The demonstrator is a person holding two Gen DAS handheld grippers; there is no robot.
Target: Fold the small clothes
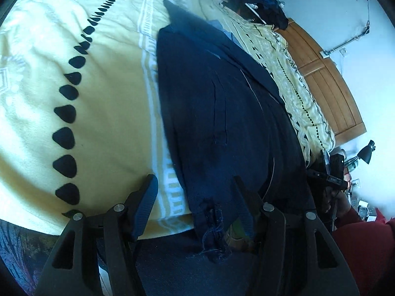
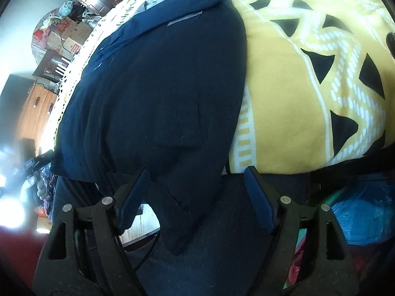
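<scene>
A dark navy garment (image 1: 217, 113) lies lengthwise on a yellow patterned blanket (image 1: 106, 93), its frayed near end hanging over the bed edge. My left gripper (image 1: 195, 185) is open, its fingers straddling the garment's near left edge just above the cloth. In the right wrist view the same navy garment (image 2: 160, 86) covers the blanket (image 2: 291, 93), with one corner drooping over the edge. My right gripper (image 2: 197, 172) is open too, its fingers either side of that hanging corner, holding nothing.
A wooden headboard (image 1: 328, 81) and a white wall stand at the right. A black desk lamp (image 1: 367, 150) and the other hand-held gripper (image 1: 330, 172) sit beyond the garment. Boxes and clutter (image 2: 64, 34) and a wooden cabinet (image 2: 34, 113) are left; blue bags (image 2: 360, 212) lie lower right.
</scene>
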